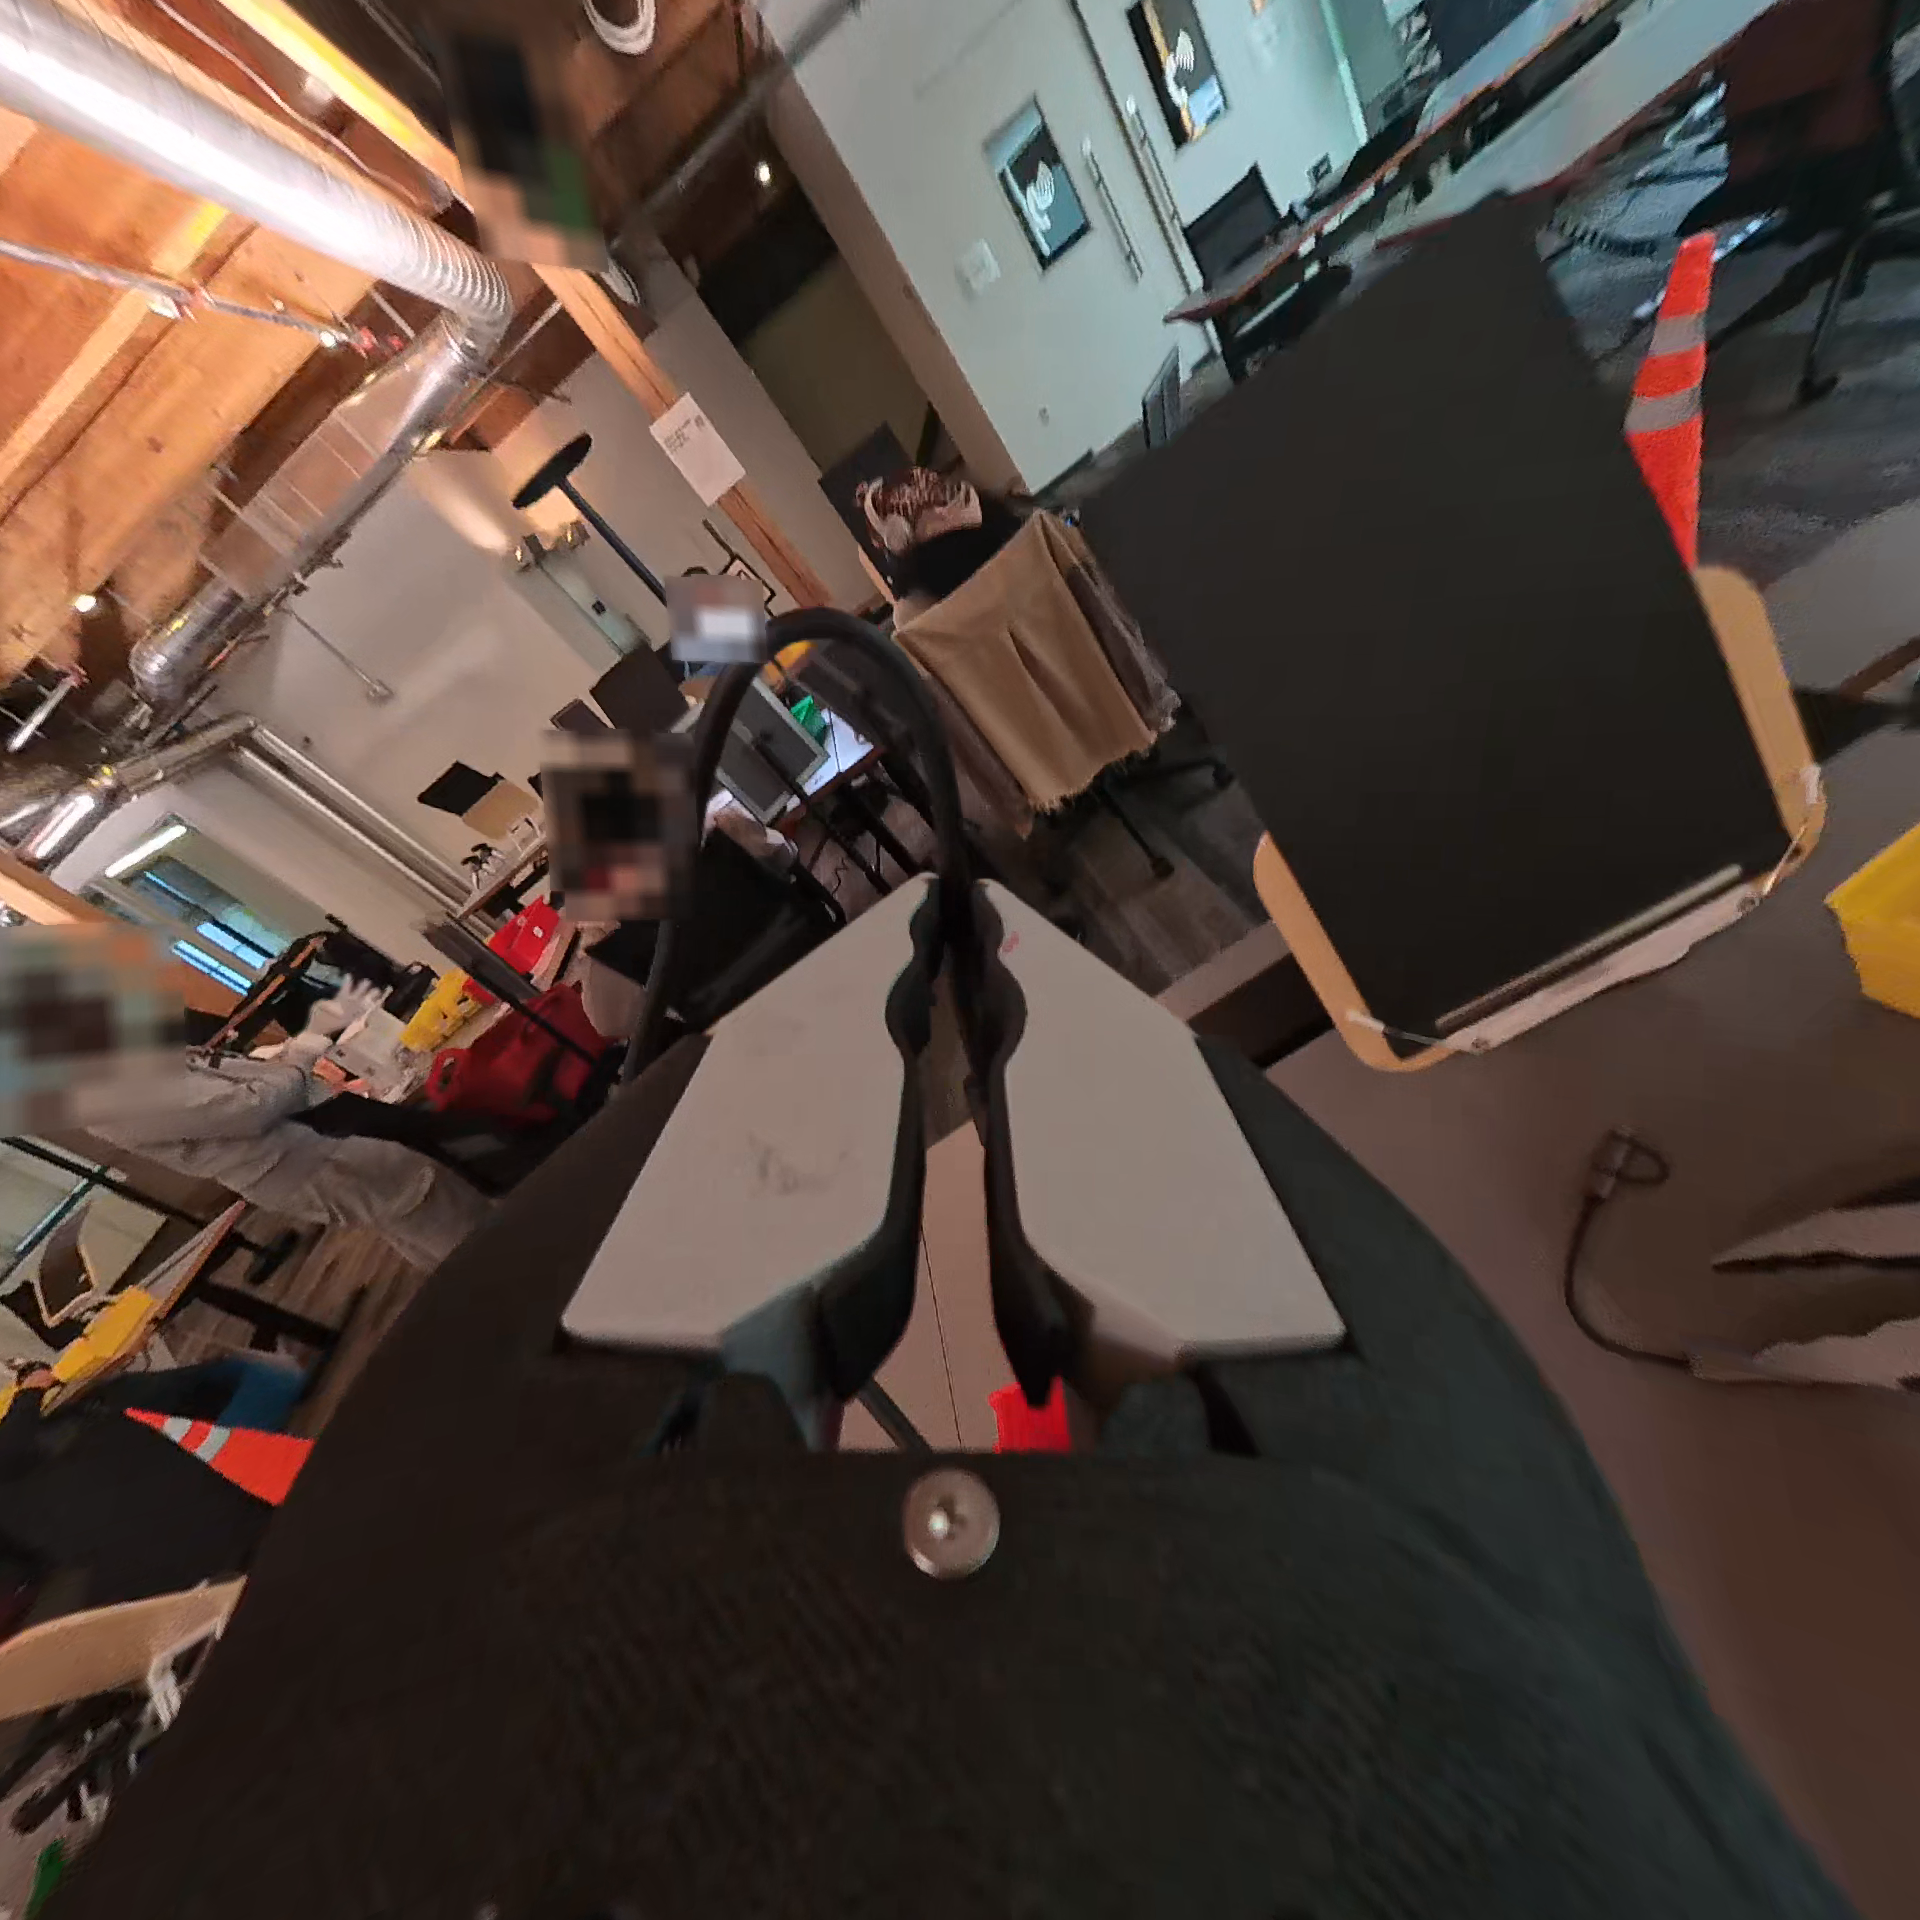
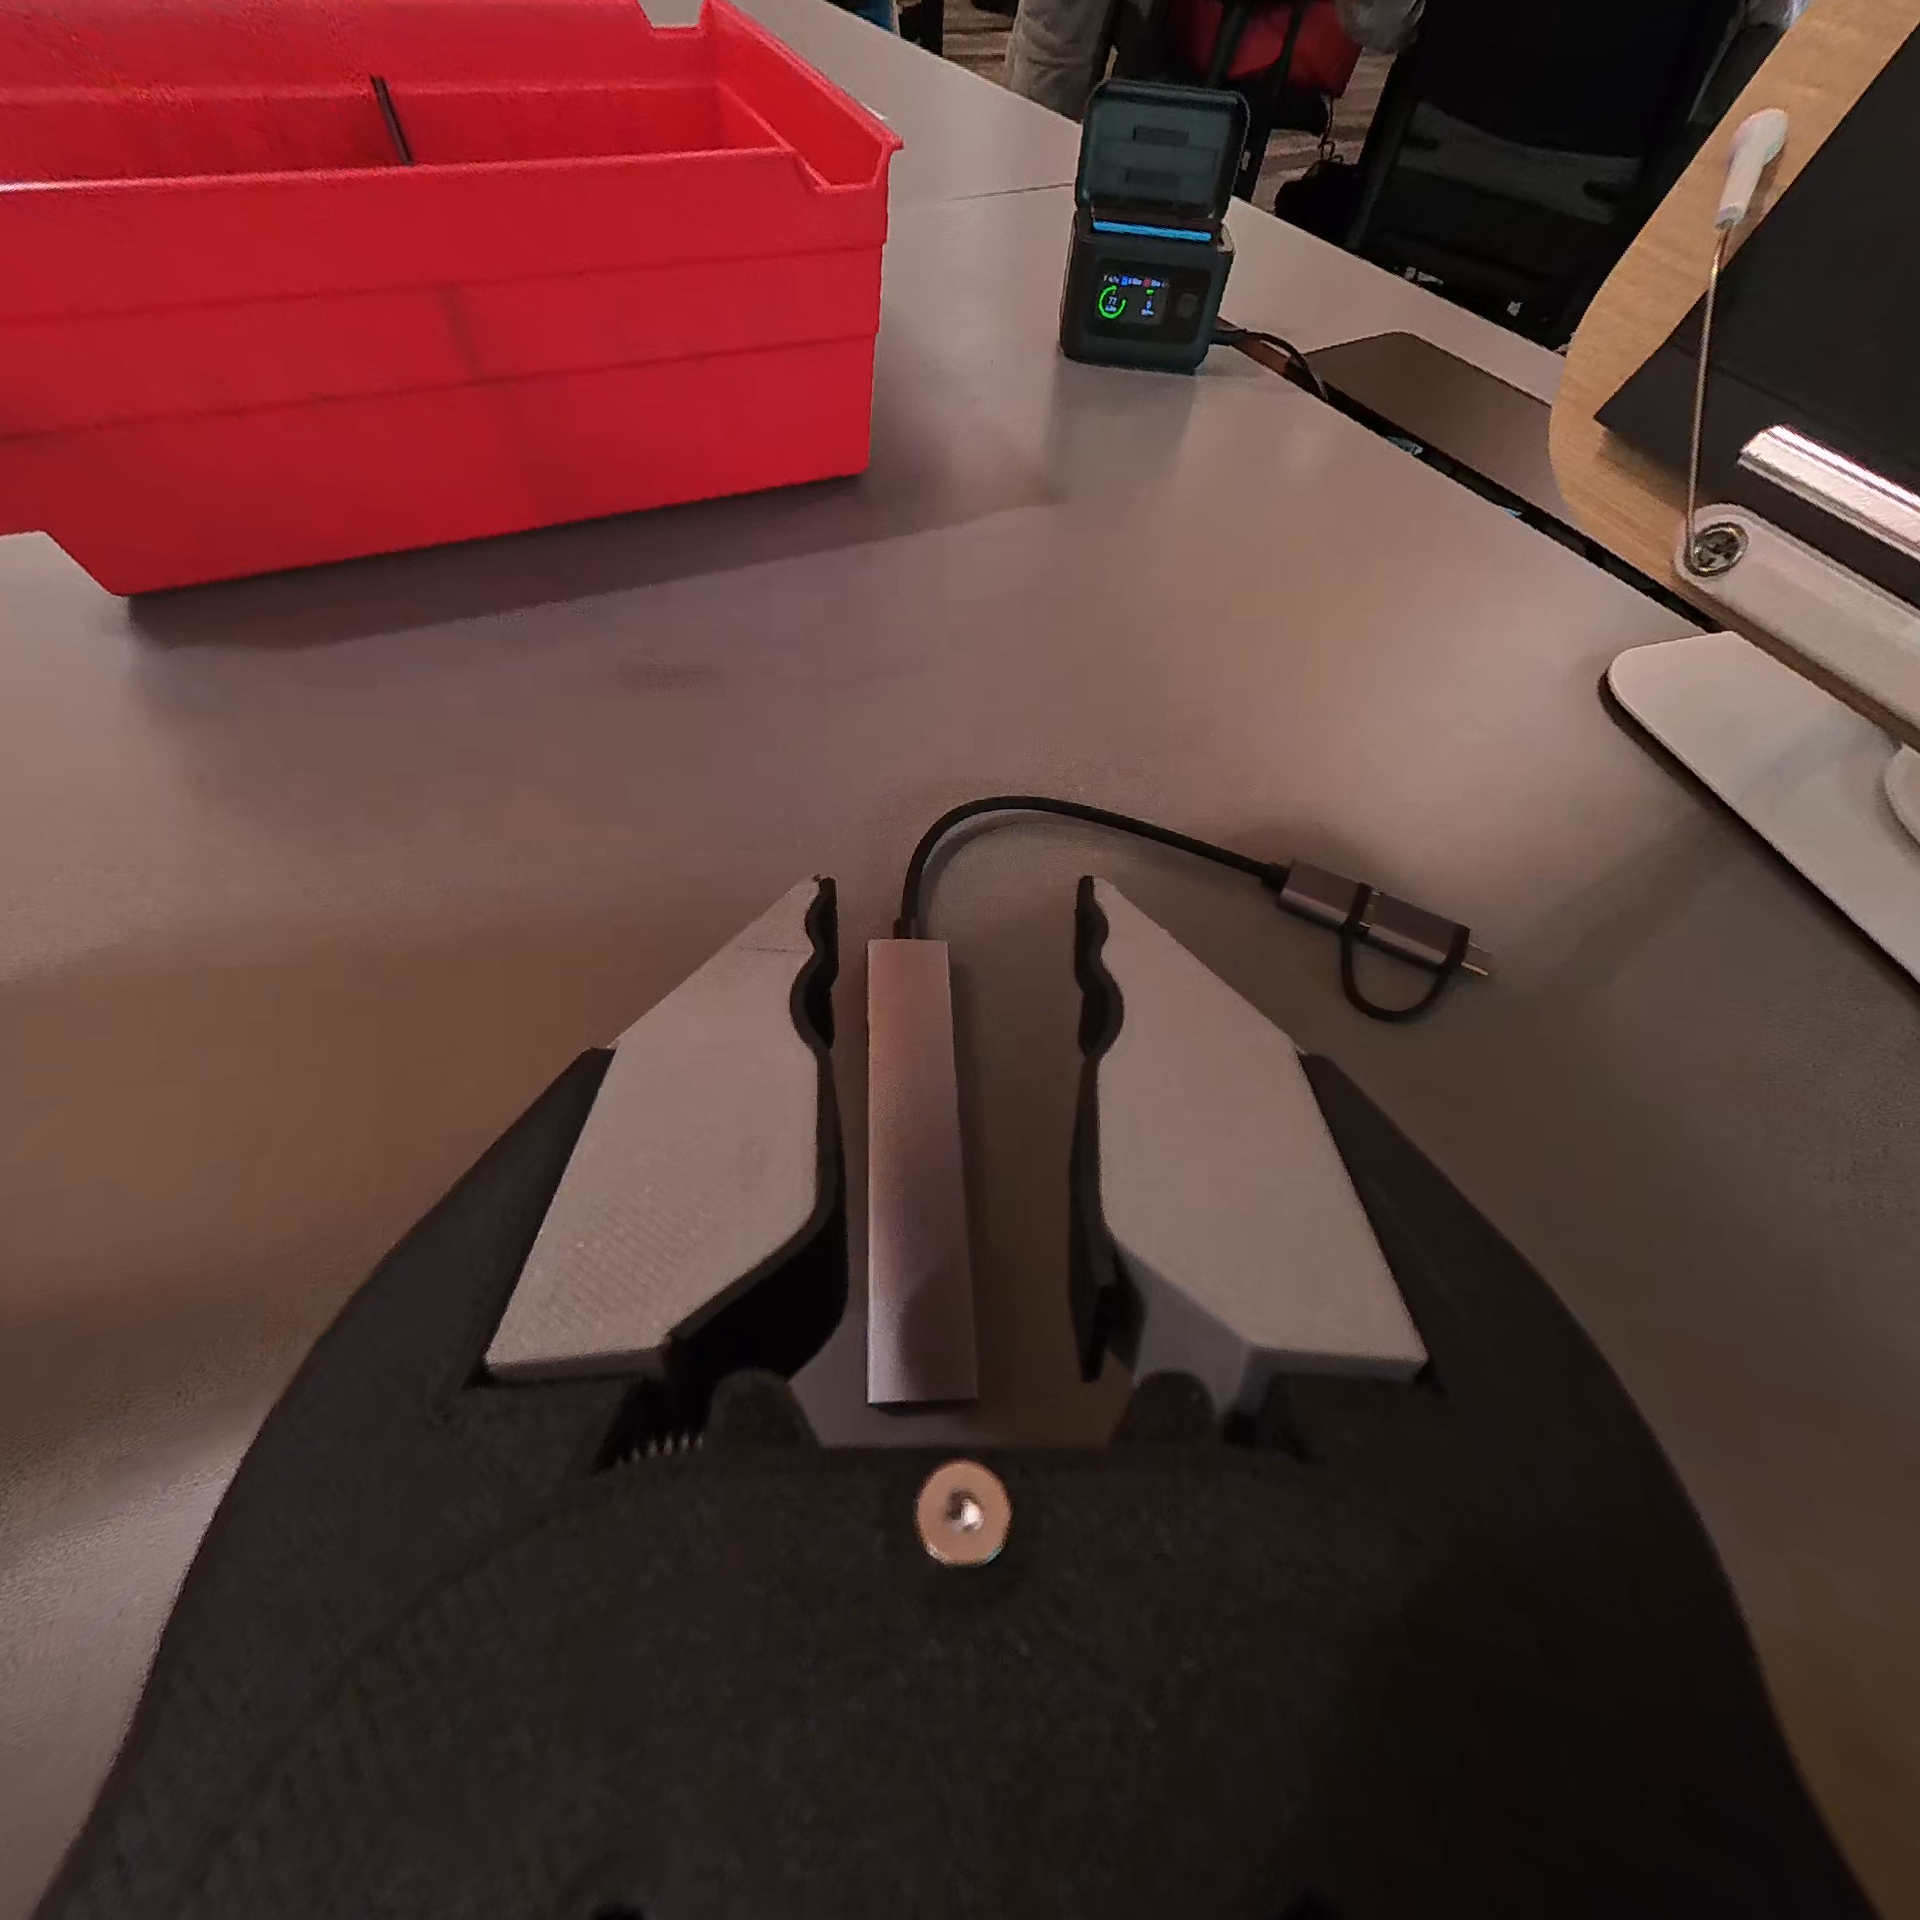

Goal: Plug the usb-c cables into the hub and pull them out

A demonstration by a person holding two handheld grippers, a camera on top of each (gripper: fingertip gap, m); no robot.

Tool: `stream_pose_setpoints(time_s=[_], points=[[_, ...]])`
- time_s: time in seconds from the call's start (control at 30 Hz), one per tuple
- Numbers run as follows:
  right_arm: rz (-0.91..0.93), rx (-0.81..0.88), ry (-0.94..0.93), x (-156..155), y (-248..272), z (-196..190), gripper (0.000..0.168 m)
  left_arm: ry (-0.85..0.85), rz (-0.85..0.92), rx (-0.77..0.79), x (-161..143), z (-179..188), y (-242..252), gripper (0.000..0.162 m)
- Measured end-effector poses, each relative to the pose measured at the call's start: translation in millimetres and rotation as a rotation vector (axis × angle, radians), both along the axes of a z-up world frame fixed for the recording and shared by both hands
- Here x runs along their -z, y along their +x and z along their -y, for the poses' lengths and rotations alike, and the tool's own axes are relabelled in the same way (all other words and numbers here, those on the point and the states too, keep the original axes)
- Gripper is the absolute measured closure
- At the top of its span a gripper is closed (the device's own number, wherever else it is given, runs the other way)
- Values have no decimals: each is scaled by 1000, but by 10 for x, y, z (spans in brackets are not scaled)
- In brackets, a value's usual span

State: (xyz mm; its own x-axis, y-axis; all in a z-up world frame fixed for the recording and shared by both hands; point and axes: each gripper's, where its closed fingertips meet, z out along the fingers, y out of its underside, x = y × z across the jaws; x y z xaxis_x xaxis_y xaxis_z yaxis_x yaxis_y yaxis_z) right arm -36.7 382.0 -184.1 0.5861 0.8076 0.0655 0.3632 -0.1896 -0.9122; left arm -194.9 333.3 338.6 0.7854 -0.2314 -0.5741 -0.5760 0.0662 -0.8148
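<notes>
The left wrist view looks forward along its own two grey fingers (image 1: 810,1122) from just behind them. It is rolled steeply to one side and lifted off the work surface, facing out across a large workshop, so wooden ceiling beams (image 1: 135,416) fill the upper left and floor the upper right.

The right wrist view sits low and level, close above the grey tabletop (image 2: 623,748), facing forward and slightly down between its own fingers.

Both views take in the dark panel with a rounded pale wooden border (image 1: 1455,644), seen at the right edge (image 2: 1621,343) in the right wrist view.
</notes>
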Motion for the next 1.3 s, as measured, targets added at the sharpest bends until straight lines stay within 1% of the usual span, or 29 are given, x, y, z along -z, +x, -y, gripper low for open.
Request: stream_pose_setpoints(time_s=[0.07,0.13,0.2,0.27,0.3,0.37,0.4,0.43,0.5,0.6,0.67,0.77,0.8,0.83,0.97,1.03,1.1,1.17,1.23,1.3], points=[[-9,5,8,-31,15,-8,126,41,-8,8,-304,95,140,160],[-30,4,12,-79,22,-4,125,51,14,55,-467,203,330,160],[-68,-18,21,-157,7,29,123,17,47,129,-434,274,550,161],[-141,-80,20,-274,-44,119,119,-5,33,167,-269,264,710,160],[-207,-146,8,-371,-98,214,121,-13,11,158,-151,221,744,160],[-387,-363,-40,-640,-201,537,123,-33,-42,135,136,94,791,160],[-465,-427,-55,-762,-195,637,121,-58,-61,133,303,26,820,161],[-516,-441,-55,-839,-164,658,121,-93,-75,135,478,-42,849,160],[-543,-397,-39,-879,-94,573,121,-167,-92,149,827,-156,918,160],[-535,-358,-67,-830,-53,472,118,-271,-109,201,1377,-257,1060,160],[-534,-348,-105,-782,-66,442,119,-293,-126,224,1679,-307,1111,160],[-458,-301,-142,-600,-92,356,135,-364,-33,309,2104,-319,1221,161],[-441,-295,-143,-567,-99,344,148,-392,1,333,2254,-330,1245,161],[-423,-295,-140,-533,-103,341,167,-410,23,342,2407,-358,1243,160],[-368,-247,-163,-402,-94,255,168,-470,70,319,3048,-574,1119,161],[-385,-230,-176,-407,-75,216,168,-502,107,298,3353,-707,1042,161],[-424,-224,-195,-444,-49,189,168,-565,131,240,3716,-853,922,160],[-464,-203,-204,-487,-5,140,168,-646,149,187,4073,-942,821,155],[-499,-173,-207,-526,50,79,168,-655,181,170,4253,-966,771,141],[-533,-145,-218,-554,101,23,168,-621,209,142,4308,-920,704,132]])
